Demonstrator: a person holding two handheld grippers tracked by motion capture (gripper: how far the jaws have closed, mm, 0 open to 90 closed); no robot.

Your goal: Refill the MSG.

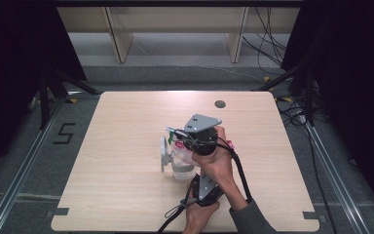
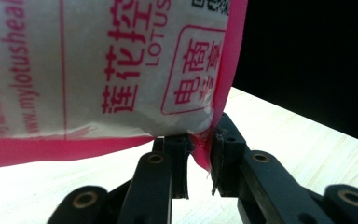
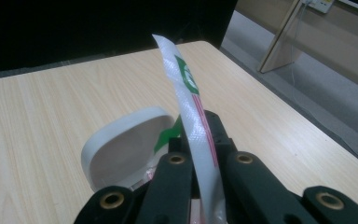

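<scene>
A white plastic bag with pink print and a pink border hangs above the table. My left gripper is shut on its pink lower corner. My right gripper is shut on another edge of the bag, white with a green mark and a red line, which sticks up past the jaws. In the high view both grippers meet at the table's middle. The right gripper is the farther one and the left gripper the nearer. The bag sits over a clear jar whose white lid stands flipped open.
The light wooden table has a round cable hole near its far edge. Black cables trail from both grippers toward the near edge. Wooden furniture legs, floor cables and dark curtains stand beyond and beside the table.
</scene>
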